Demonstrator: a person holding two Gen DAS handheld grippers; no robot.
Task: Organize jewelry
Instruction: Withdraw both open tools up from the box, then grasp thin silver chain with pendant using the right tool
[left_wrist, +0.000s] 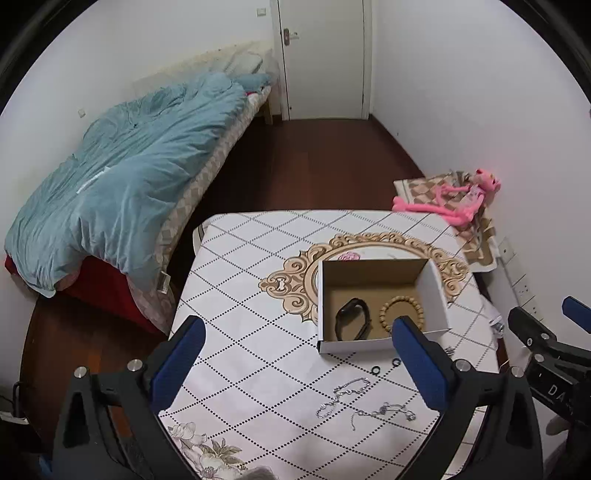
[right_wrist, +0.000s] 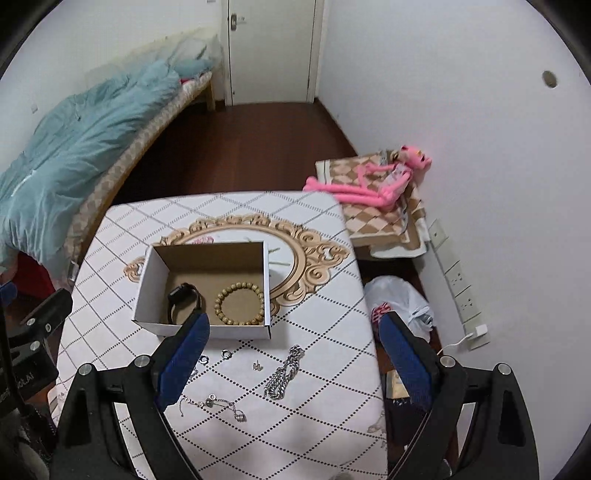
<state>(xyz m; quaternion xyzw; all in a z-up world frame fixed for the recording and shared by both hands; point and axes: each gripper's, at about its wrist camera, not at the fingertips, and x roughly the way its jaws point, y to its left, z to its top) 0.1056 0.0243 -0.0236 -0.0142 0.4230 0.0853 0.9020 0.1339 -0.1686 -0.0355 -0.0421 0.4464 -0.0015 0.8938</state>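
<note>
While both grippers hang above the near end of the table (right_wrist: 325, 258), we see each with its blue-padded fingers spread wide and nothing between them. The left gripper (left_wrist: 295, 358) sits over the patterned cloth in front of the cardboard box (left_wrist: 380, 343); the right gripper (right_wrist: 295, 354) hovers toward the table's right edge, its right finger out past the cloth over a white plastic bag (right_wrist: 399, 295) on the floor.

Inside the box we find a black watch band (right_wrist: 183, 301) on the left and a wooden bead bracelet (right_wrist: 239, 303) beside it on the right, both lying flat on the box floor. Loose on the cloth just in front of the box are two small rings (right_wrist: 225, 353), a tiny stud (right_wrist: 257, 365) and a heavy silver chain (right_wrist: 284, 371) in a diagonal heap. Nearer to us lies a thin silver bracelet (right_wrist: 214, 403) with small charms.

Beyond the table we see a bed with a blue quilt (left_wrist: 125, 177), and a pink plush toy (right_wrist: 373, 184) against the wall.
</note>
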